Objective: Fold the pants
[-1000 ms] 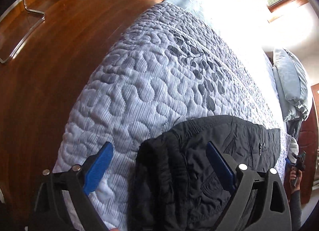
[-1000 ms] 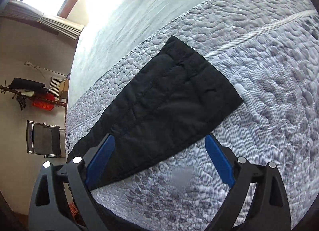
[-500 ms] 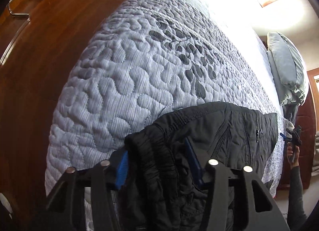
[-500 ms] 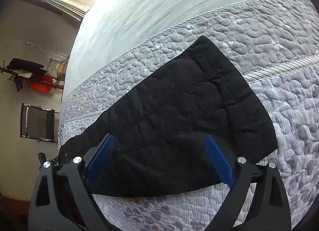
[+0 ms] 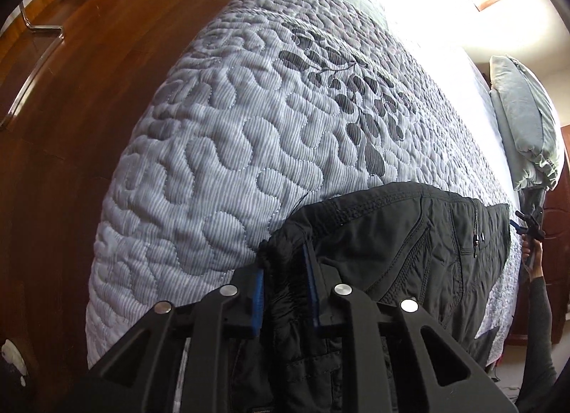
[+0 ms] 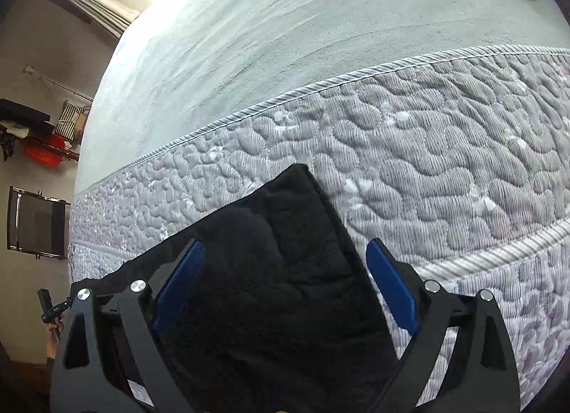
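Black pants (image 5: 399, 252) lie flat on the grey quilted bed cover (image 5: 221, 149). In the left wrist view my left gripper (image 5: 285, 288) is shut on the bunched waistband corner of the pants near the bed's edge. In the right wrist view the leg end of the pants (image 6: 285, 270) lies between the blue pads of my right gripper (image 6: 285, 288), which is open and low over the cloth. The right gripper also shows small at the far end in the left wrist view (image 5: 530, 227).
Wooden floor (image 5: 78, 99) lies left of the bed, with a metal chair frame (image 5: 32, 42). A grey pillow (image 5: 527, 128) sits at the bed's head. A plain grey sheet (image 6: 285, 39) lies beyond the quilt. A chair (image 6: 35, 220) and a shelf stand by the wall.
My left gripper has closed from wide open onto the waistband corner. My right gripper has moved down and forward over the leg end, staying open.
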